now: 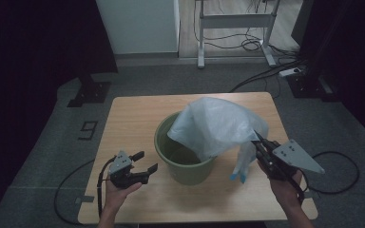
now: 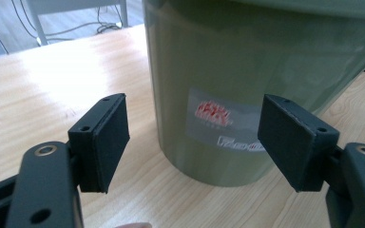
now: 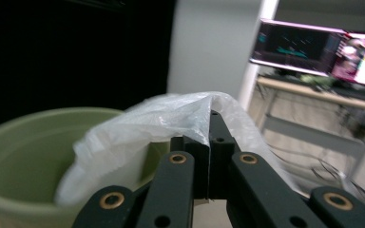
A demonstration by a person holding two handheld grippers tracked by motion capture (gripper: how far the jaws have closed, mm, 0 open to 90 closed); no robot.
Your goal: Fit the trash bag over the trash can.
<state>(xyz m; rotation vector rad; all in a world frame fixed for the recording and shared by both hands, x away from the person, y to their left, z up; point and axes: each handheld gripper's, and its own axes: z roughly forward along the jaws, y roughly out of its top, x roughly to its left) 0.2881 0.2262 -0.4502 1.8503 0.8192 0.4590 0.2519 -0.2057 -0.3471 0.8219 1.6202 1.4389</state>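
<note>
My right gripper [image 1: 258,141] pinches the thin, translucent white plastic bag [image 1: 216,126], draped over the green plastic bucket [image 1: 183,166] at frame centre. It looks light, limp and slippery; best gripped by the hem. My left gripper [image 1: 145,161] is spread, empty.

— What is carrying everything here?
— A light wooden bench [image 1: 133,118] is standing on a grey floor [image 1: 43,142].
— And what is sitting on it?
— A green bucket [image 1: 183,166] is resting upright near the bench's middle, its base touching the wood. Bare wood is showing all around the bucket.
</note>
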